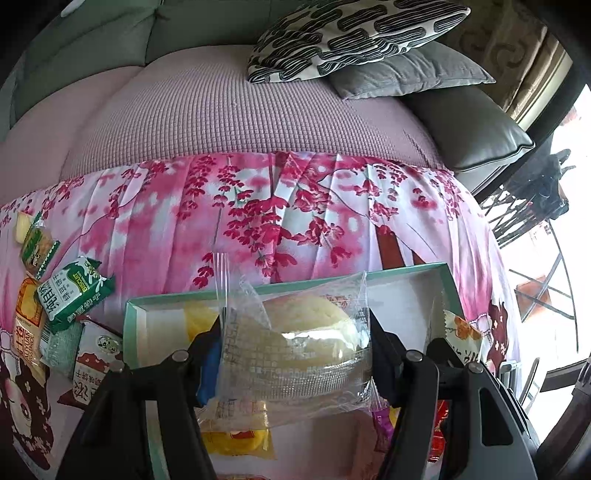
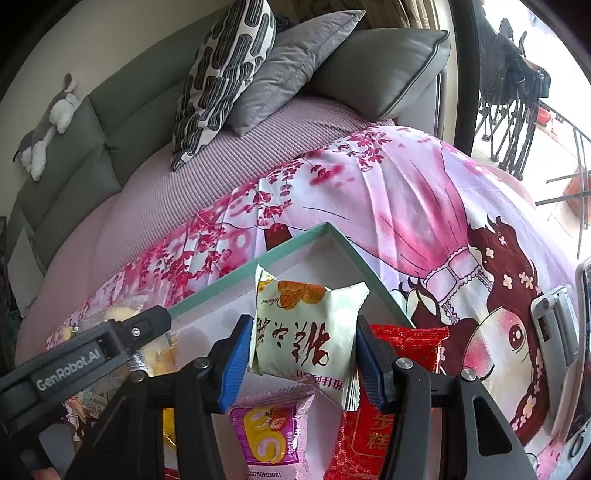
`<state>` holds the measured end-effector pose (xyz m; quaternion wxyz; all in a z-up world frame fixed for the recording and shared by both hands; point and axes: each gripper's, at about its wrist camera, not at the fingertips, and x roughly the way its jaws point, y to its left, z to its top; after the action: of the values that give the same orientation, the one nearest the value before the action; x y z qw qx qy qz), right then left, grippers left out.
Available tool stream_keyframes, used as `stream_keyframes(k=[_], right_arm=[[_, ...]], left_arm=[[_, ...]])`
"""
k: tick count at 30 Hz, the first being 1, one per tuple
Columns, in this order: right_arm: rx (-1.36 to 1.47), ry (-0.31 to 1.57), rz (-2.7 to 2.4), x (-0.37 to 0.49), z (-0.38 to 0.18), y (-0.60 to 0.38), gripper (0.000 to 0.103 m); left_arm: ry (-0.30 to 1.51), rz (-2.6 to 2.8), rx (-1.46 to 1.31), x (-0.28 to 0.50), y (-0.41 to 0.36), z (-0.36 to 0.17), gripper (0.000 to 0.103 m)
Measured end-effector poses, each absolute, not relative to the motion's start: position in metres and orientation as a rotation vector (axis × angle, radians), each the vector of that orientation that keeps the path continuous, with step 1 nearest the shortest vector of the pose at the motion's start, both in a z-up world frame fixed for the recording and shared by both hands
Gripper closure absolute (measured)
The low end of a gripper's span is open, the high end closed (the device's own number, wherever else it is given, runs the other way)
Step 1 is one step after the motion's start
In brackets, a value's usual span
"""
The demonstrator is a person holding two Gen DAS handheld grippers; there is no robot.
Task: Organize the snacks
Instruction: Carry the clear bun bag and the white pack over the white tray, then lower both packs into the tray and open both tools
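Observation:
In the left wrist view my left gripper (image 1: 295, 354) is shut on a clear-wrapped pale bun (image 1: 299, 332), held over the teal-rimmed white box (image 1: 413, 271). In the right wrist view my right gripper (image 2: 301, 354) is shut on a pale green snack packet with an orange picture (image 2: 306, 328), above the same box (image 2: 295, 243). That packet's edge (image 1: 463, 330) shows at the right of the left view. The left gripper's arm (image 2: 92, 350) reaches in from the left. Inside the box lie a pink strawberry-roll packet (image 2: 269, 435), a red packet (image 2: 369, 432) and yellow cakes (image 1: 236, 439).
Loose snack packets lie on the pink floral cloth left of the box: a green biscuit pack (image 1: 75, 291), an orange pack (image 1: 27, 317), a red-and-white pack (image 1: 94, 363). Cushions (image 1: 351, 33) sit on the sofa behind. A grey device (image 2: 557, 325) lies at the right.

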<state>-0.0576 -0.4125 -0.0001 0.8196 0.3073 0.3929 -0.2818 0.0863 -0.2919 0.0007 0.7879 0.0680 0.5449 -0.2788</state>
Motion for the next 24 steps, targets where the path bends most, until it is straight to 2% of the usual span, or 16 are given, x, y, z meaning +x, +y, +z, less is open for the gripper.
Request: stream_keyframes(k=[24], right_arm=[[0.647,0.867,-0.576,-0.0517,-0.0057,-0.4110,0.042]], left_arm=[[1.202,-0.601,0.089,0.0875,-0.2891,0.0005,0.031]])
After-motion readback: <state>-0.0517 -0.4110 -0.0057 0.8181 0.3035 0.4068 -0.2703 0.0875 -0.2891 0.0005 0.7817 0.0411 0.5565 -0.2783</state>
